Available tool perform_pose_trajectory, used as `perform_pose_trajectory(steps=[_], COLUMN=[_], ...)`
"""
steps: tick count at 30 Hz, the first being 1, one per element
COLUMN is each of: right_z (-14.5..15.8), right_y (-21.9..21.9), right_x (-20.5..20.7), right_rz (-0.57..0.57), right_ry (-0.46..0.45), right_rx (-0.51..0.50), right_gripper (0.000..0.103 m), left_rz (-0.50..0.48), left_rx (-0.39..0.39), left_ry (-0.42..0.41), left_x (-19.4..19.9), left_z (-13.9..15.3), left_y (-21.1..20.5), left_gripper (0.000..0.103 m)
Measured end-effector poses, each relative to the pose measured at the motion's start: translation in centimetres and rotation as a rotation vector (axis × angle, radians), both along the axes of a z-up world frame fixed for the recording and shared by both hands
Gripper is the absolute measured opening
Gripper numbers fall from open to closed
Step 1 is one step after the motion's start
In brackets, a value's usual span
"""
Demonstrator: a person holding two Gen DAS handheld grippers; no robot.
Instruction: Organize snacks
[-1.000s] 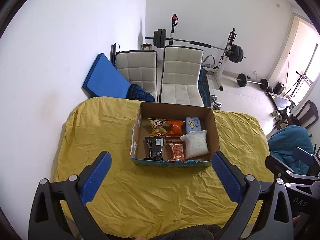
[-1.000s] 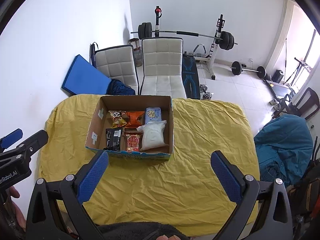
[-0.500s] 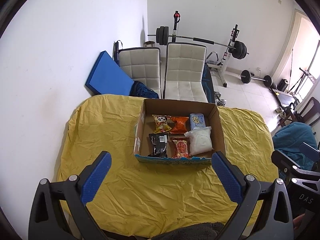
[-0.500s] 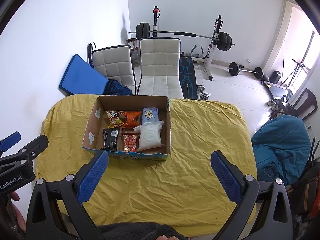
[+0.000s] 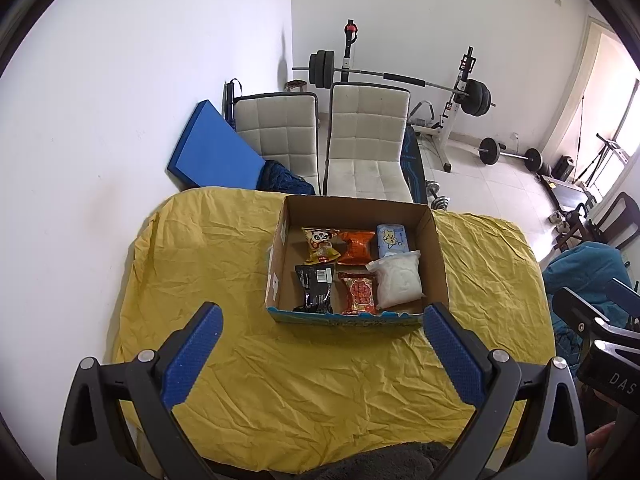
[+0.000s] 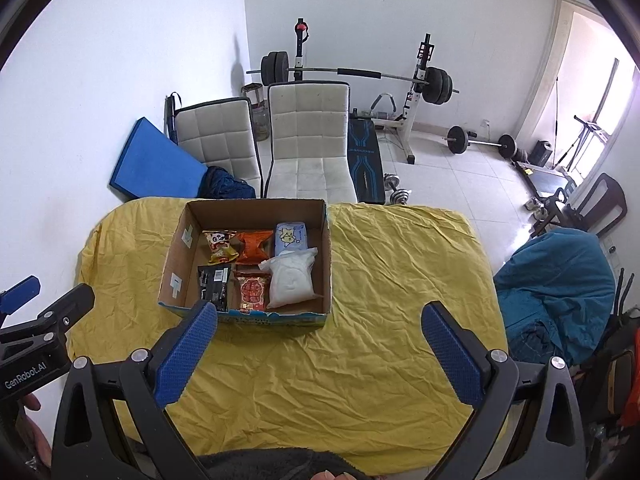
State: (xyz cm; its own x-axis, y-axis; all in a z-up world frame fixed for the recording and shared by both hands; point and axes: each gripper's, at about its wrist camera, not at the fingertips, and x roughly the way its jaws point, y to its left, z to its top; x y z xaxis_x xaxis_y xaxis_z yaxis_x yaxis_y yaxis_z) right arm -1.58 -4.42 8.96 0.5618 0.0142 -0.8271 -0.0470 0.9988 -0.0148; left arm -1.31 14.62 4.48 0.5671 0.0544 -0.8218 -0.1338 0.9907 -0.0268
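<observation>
An open cardboard box [image 5: 434,248] [image 6: 178,252] stands on the yellow tablecloth [image 5: 224,256] [image 6: 392,264]. Inside lie several snack packs: a yellow panda bag [image 5: 319,245] [image 6: 219,245], an orange bag [image 5: 357,246] [image 6: 253,246], a pale blue pack [image 5: 391,240] [image 6: 291,238], a black pack [image 5: 314,286] [image 6: 214,283], a red pack [image 5: 360,293] [image 6: 252,291] and a white bag [image 5: 400,283] [image 6: 291,282]. My left gripper [image 5: 322,354] hangs open above the cloth, short of the box. My right gripper [image 6: 320,354] is open too, nearer than the box and to its right. Neither holds anything.
Two white chairs [image 5: 364,140] [image 6: 308,132] stand behind the table, with a blue mat [image 5: 212,152] against the wall. A barbell rack [image 6: 420,80] fills the back of the room. A teal-covered seat [image 6: 556,280] is right of the table.
Both grippers have pulled back and risen slightly, so the box sits a little farther away in each view. Both stay open and the snacks have not moved.
</observation>
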Motion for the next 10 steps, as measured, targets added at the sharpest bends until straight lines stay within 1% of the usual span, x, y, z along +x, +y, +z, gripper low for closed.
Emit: perform_pose_trajectory(steps=[6, 10], right_z=[0.73, 0.77], right_y=[-0.30, -0.29], right_x=[-0.04, 0.00], right_rz=[-0.015, -0.014], right_ry=[-0.018, -0.015], right_rx=[0.003, 0.004], right_gripper=[0.103, 0.103], left_rz=[-0.007, -0.010], left_rx=[0.006, -0.011], left_ry=[-0.016, -0.023], left_x=[0.12, 0.22], left_z=[0.52, 0.57], left_y=[-0.03, 0.10], left_gripper=[0.103, 0.103])
